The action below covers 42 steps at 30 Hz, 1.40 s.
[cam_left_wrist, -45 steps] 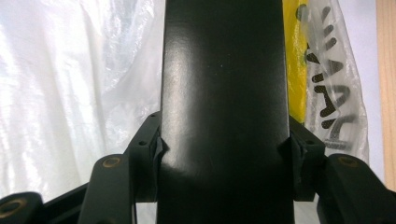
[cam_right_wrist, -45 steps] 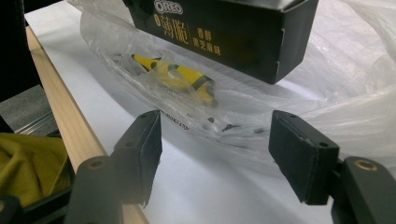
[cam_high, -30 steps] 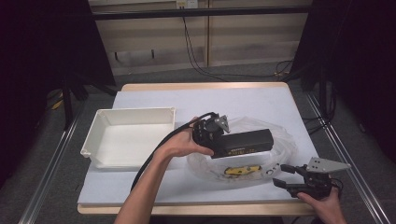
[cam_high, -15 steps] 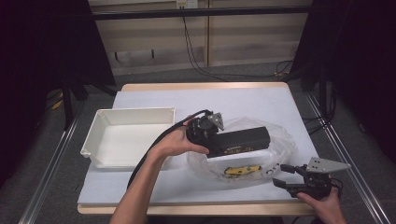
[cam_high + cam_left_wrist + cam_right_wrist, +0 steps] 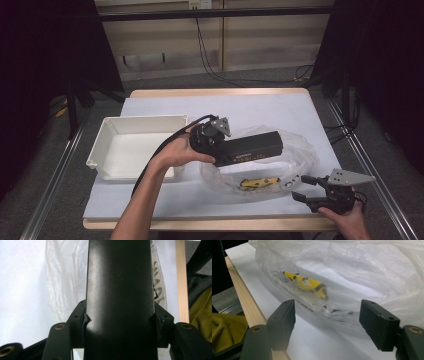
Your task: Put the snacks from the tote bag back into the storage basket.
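Grey carpet floor [image 5: 250, 80], beige wall panels [image 5: 270, 47], dark curtains [image 5: 45, 65].

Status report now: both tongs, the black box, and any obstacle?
Left tongs shut on black box, lifted over plastic bag. Right tongs open, just widened, at bag edge. No obstacle seen.

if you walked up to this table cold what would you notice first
Probably the long black box, clamped in the left gripper and held over the crumpled clear plastic bag in the middle of the table. Next, the yellow and black item inside that bag, near the table's front edge, with the right gripper open just beside it. A white tray sits at the left.
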Available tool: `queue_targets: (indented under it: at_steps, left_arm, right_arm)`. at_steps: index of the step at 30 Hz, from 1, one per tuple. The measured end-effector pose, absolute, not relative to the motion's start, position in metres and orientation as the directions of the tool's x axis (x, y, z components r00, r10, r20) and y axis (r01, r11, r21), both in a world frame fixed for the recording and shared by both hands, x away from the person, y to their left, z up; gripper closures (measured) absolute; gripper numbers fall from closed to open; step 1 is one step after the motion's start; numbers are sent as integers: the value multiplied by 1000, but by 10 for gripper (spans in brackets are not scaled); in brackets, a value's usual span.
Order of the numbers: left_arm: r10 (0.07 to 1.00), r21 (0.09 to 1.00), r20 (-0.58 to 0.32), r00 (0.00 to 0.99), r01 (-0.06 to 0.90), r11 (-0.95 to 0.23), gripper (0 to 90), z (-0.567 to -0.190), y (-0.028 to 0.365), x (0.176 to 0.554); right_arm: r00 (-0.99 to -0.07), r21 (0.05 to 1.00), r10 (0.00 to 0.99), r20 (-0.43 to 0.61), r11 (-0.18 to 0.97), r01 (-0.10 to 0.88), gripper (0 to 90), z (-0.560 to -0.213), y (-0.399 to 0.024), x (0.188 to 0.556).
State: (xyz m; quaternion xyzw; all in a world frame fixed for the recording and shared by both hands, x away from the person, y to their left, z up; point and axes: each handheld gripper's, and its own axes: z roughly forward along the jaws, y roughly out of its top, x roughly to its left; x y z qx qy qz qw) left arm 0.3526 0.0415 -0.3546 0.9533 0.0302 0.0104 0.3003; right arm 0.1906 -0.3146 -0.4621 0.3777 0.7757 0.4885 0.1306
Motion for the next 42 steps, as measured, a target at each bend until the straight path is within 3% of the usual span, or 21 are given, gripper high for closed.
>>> queue_targets:
  at_steps: [13,42]
  left_arm:
    - [73,569,17,997,51,-821,430,-346,60,353]
    - [156,551,46,987,105,-828,430,-324,126,362]
  right_arm:
    - [-671,874,724,158,214,437,186,-460,-314,188]
    - [-666,904,731,150,171,392,169,-454,-314,183]
